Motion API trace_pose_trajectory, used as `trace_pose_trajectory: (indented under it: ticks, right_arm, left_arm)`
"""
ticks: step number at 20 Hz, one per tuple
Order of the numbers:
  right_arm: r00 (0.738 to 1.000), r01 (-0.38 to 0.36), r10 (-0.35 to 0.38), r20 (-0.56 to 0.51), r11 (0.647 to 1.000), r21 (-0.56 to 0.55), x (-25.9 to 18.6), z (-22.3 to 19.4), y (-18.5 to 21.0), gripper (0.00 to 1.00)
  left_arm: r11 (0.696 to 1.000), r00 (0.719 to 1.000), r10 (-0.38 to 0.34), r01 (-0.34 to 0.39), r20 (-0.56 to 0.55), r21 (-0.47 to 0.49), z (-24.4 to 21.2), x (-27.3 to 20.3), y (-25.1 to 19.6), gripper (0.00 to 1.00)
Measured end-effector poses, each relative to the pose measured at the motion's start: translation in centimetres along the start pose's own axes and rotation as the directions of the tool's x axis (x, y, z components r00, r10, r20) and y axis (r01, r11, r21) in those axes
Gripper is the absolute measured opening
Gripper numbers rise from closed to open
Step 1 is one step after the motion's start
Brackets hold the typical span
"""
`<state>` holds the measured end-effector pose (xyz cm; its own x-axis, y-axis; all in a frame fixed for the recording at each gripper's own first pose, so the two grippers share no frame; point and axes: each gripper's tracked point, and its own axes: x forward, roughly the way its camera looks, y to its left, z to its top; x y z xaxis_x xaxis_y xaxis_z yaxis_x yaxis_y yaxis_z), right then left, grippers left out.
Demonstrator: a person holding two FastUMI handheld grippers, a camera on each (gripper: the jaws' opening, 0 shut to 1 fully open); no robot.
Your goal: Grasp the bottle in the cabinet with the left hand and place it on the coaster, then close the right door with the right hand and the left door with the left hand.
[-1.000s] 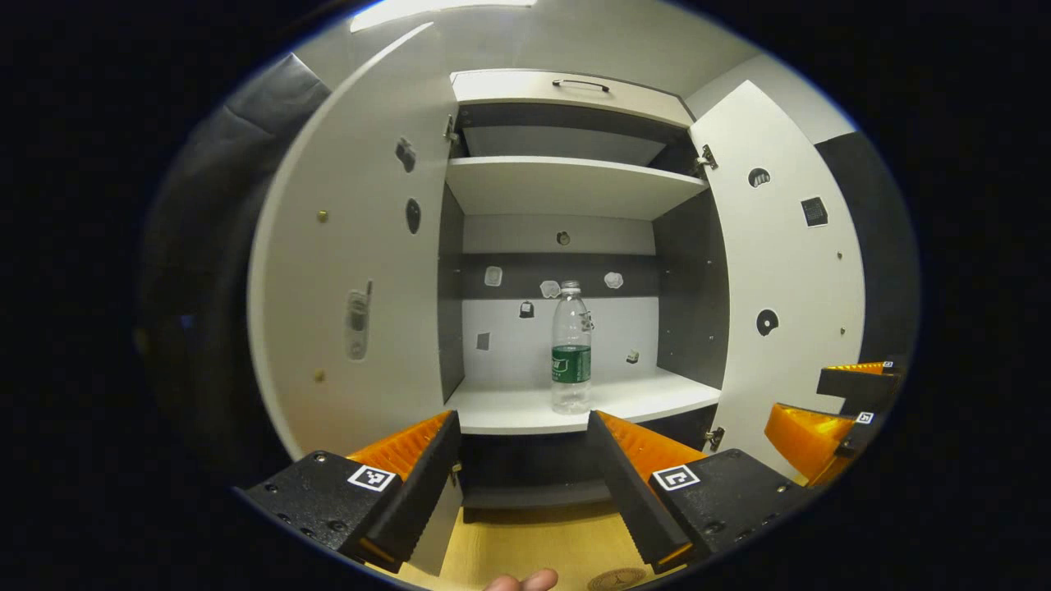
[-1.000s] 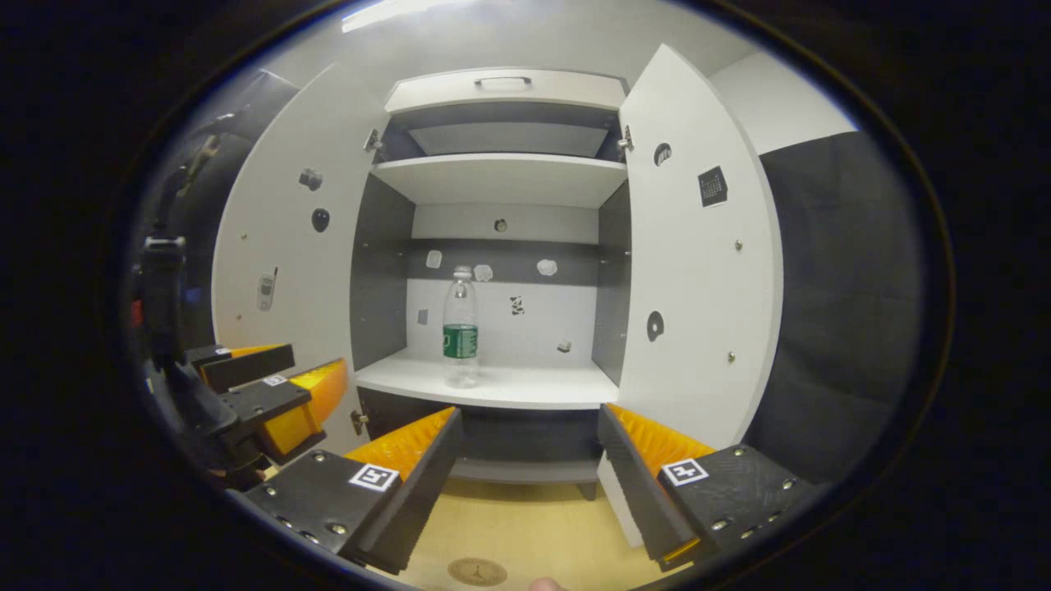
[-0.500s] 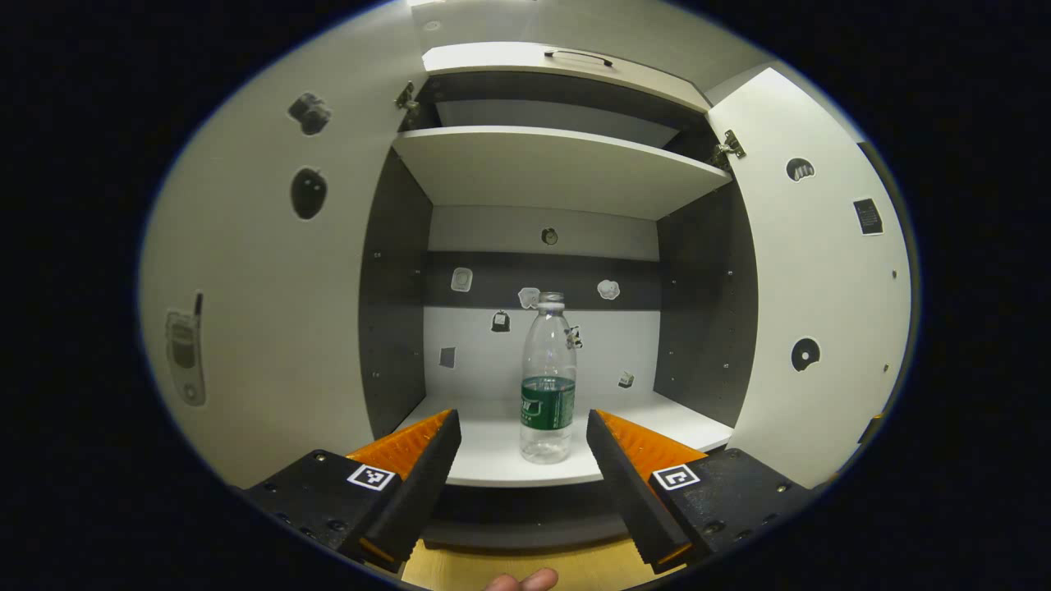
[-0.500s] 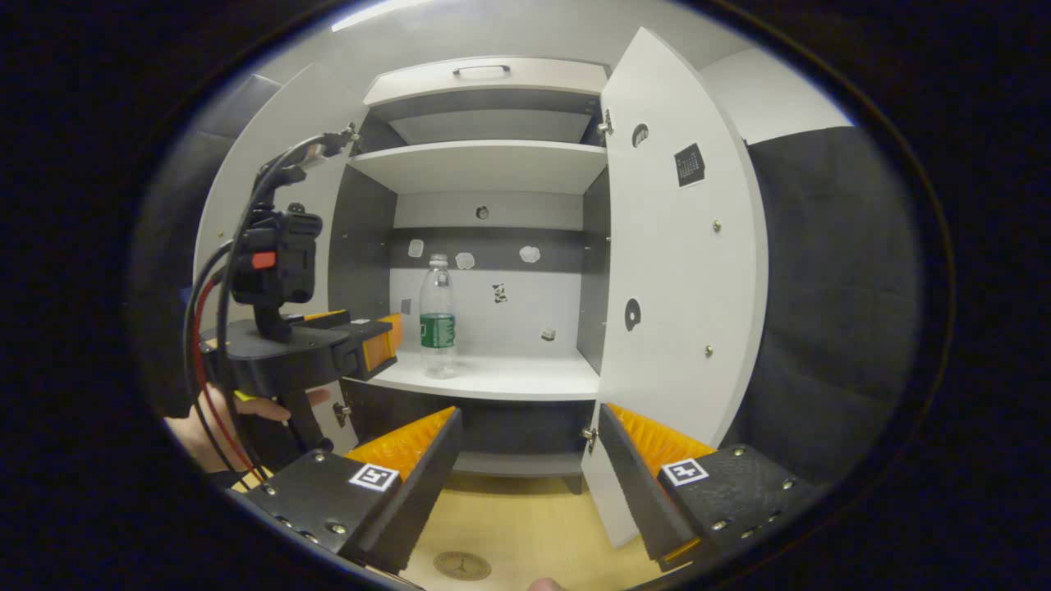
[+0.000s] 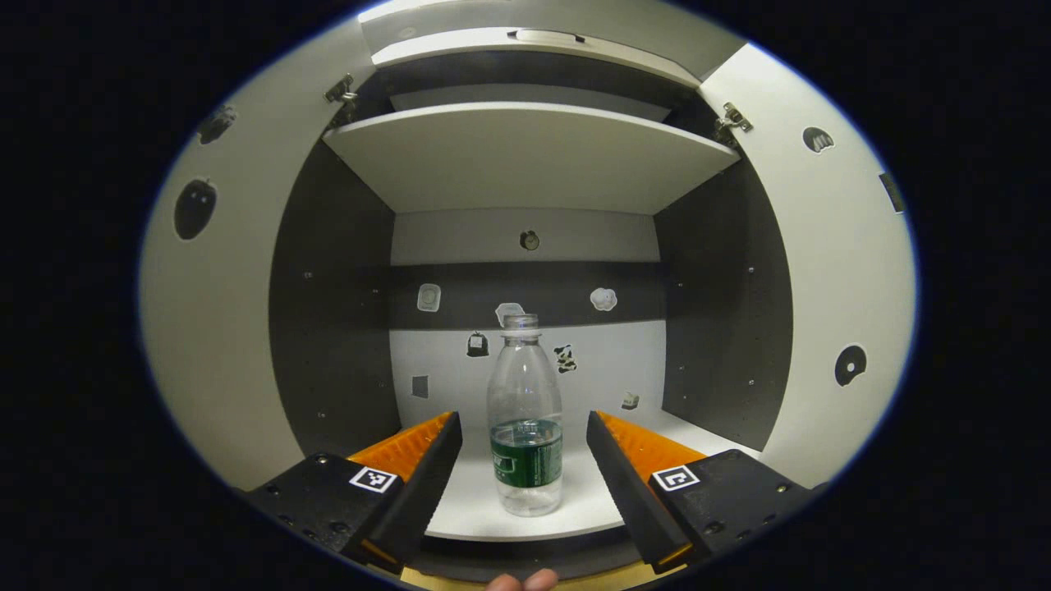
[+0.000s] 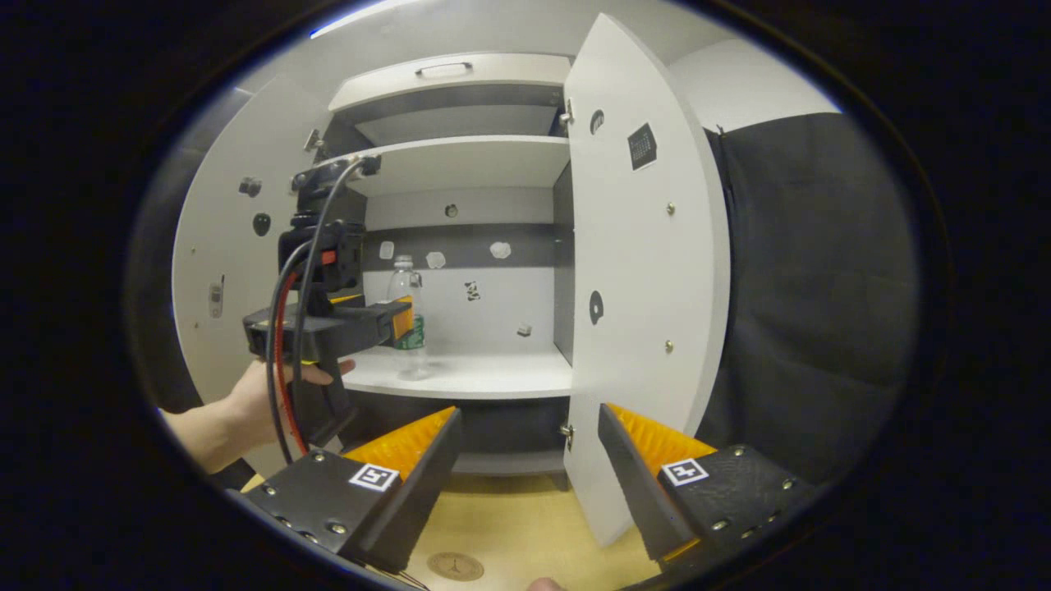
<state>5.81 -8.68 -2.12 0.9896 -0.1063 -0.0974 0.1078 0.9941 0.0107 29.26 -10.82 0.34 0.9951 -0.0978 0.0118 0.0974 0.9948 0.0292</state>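
Clear plastic bottle with green label point(image 5: 525, 427) — upright on the white lower shelf point(image 5: 476, 505) of the open white cabinet point(image 5: 525, 156), between the spread fingers of the left tool point(image 5: 524, 460), untouched. Right tool point(image 6: 530, 460) — fingers apart, empty, above the wooden counter point(image 6: 525, 533) near the round coaster point(image 6: 454, 565).

The bottle point(image 5: 525, 427) stands upright on the cabinet's lower shelf point(image 5: 468, 513), near its front edge, between both open doors. The coaster point(image 6: 459, 565) lies on the table point(image 6: 525, 525) before the cabinet.
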Motion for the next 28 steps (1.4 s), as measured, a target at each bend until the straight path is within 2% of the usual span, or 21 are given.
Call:
trace_pose_trajectory:
  ticks: [4,5,6,11,13,15,21,28]
  right_arm:
    - [1.0,0.023,-0.023,0.004,1.0,-0.003,0.3,-0.3,-0.7,1.0]
    - [1.0,0.024,-0.024,0.004,1.0,0.002,0.4,-0.3,-0.7,0.97]
    - [1.0,0.022,-0.022,-0.004,1.0,0.006,0.5,-0.5,-0.7,1.0]
    - [0.999,0.02,-0.019,-0.032,1.0,0.009,0.5,-1.6,-0.5,1.0]
    - [0.999,0.016,-0.016,-0.032,1.0,0.005,0.5,-1.7,-0.4,1.0]
    - [0.999,0.015,-0.015,-0.031,1.0,0.004,0.4,-1.7,-0.4,1.0]
    - [0.999,0.004,-0.003,-0.032,1.0,0.016,-0.4,-2.2,-0.4,1.0]
    - [0.998,-0.008,0.01,-0.055,0.999,0.038,-1.8,-3.6,-0.9,1.0]
  left_arm:
    - [0.999,0.999,0.021,-0.022,-0.039,-0.03,-1.2,2.8,0.7,0.97]
    - [0.999,0.999,0.022,-0.024,-0.044,-0.038,-1.3,3.4,0.7,0.98]
    - [0.999,0.998,0.019,-0.021,-0.054,-0.047,-1.6,4.0,0.7,0.98]
    - [0.995,0.995,-0.002,-0.009,-0.105,-0.098,-2.3,5.8,0.5,0.98]
    - [0.995,0.996,0.01,-0.019,-0.085,-0.101,-1.8,5.5,0.7,0.86]
    - [0.995,0.999,-0.002,-0.003,-0.051,-0.1,-0.6,4.9,0.7,0.83]
    - [0.994,0.999,-0.034,0.035,0.009,-0.108,1.8,-0.1,0.0,0.82]
    - [0.994,0.997,-0.078,0.077,-0.018,-0.08,-2.1,-10.2,-2.2,0.82]
